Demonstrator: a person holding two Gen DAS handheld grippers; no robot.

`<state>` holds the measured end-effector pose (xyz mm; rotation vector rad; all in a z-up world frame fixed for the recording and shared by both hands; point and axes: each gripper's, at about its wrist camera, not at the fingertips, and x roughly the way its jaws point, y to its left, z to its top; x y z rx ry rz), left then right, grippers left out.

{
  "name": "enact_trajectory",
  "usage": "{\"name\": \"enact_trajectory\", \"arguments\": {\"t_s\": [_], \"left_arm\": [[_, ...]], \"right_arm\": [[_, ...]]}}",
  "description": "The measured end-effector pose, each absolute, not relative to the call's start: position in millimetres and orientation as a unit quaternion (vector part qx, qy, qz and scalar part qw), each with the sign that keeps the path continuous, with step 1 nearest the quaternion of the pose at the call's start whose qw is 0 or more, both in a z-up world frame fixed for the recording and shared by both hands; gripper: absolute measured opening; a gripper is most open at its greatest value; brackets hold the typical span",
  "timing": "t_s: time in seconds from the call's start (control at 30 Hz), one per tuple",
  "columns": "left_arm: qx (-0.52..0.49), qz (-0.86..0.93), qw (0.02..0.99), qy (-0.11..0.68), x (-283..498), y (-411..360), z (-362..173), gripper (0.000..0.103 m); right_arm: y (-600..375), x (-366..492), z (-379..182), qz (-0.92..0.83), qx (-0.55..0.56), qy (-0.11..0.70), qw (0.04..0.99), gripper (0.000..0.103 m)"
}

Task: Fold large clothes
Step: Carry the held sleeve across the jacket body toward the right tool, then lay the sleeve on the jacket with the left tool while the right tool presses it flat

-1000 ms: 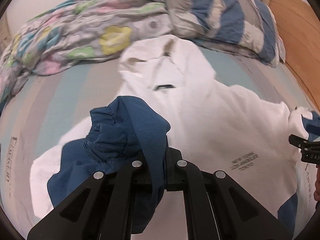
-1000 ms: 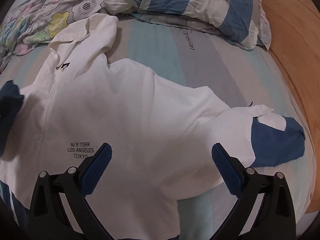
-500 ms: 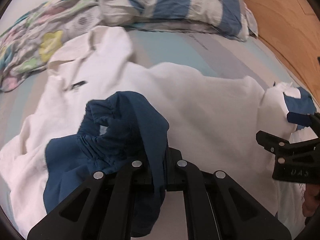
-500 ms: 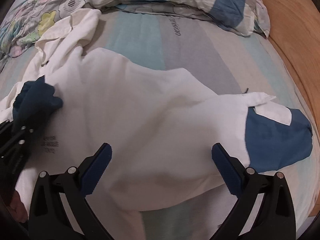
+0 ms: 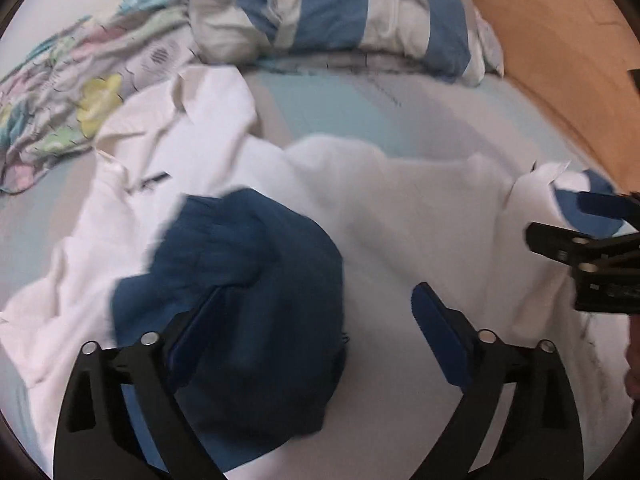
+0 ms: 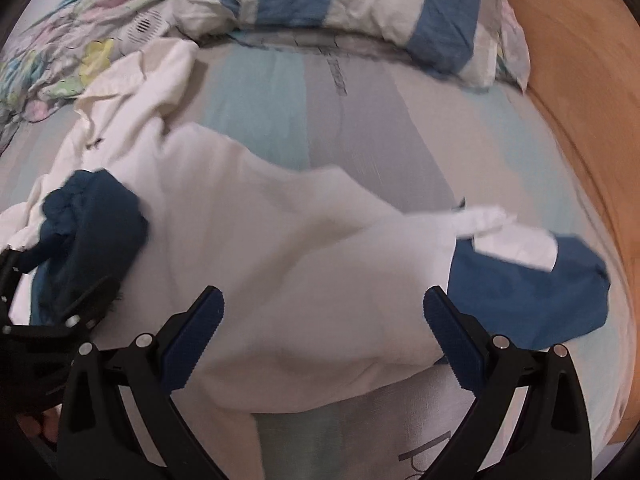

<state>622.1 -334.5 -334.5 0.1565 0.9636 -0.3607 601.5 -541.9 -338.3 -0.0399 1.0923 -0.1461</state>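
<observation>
Garment: large white cotton hoodie with navy cuffs (image 5: 408,208), spread across the striped bed sheet (image 6: 280,92), hood toward the blue-striped pillow (image 5: 340,4)
Folded sleeve: navy blue cuff (image 5: 248,280) lies on the chest, between the jaws of the left gripper (image 5: 316,320), which are opening; pads off the cloth
Other sleeve: navy cuff end (image 6: 528,292) lies just right of the right gripper (image 6: 322,328), long axis running out rightward
Right jaws: wide, holding nothing
Nearer hand: right, by my judgement
View difference: right wrist shows that whole sleeve; left wrist only its tip
</observation>
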Motion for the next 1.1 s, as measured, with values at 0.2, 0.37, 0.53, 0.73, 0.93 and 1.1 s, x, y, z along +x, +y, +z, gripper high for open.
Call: {"name": "enact_trajectory", "arguments": {"t_s": [0.2,0.37,0.53,0.73,0.93,1.1], "left_arm": [[0.077,-0.111,0.881,0.454,609.4,-251.7,-311.6,0.096],[0.093,-0.027,0.87,0.483,612.0,-164.1,-339.9,0.096],[0.067,0.046,0.861,0.503,628.7,-74.4,-366.6,0.096],[0.095,0.041,0.854,0.511,638.2,-63.0,-384.9,0.096],[0.095,0.032,0.851,0.516,644.2,-60.1,-393.3,0.097],[0.087,0.033,0.85,0.518,645.1,-53.9,-394.4,0.097]], "right_arm": [[-481.3,610.0,-314.9,-0.009,-0.028,0.495,0.868,0.096],[-412.5,624.8,-330.3,0.038,-0.037,0.495,0.867,0.096],[-355.3,652.8,-351.5,0.046,-0.051,0.497,0.865,0.095],[-313.3,689.3,-374.2,0.032,-0.08,0.51,0.856,0.095],[-280.1,704.5,-396.1,0.013,-0.142,0.526,0.839,0.06],[-307.3,701.9,-391.6,0.012,-0.094,0.548,0.831,0.019]]}}
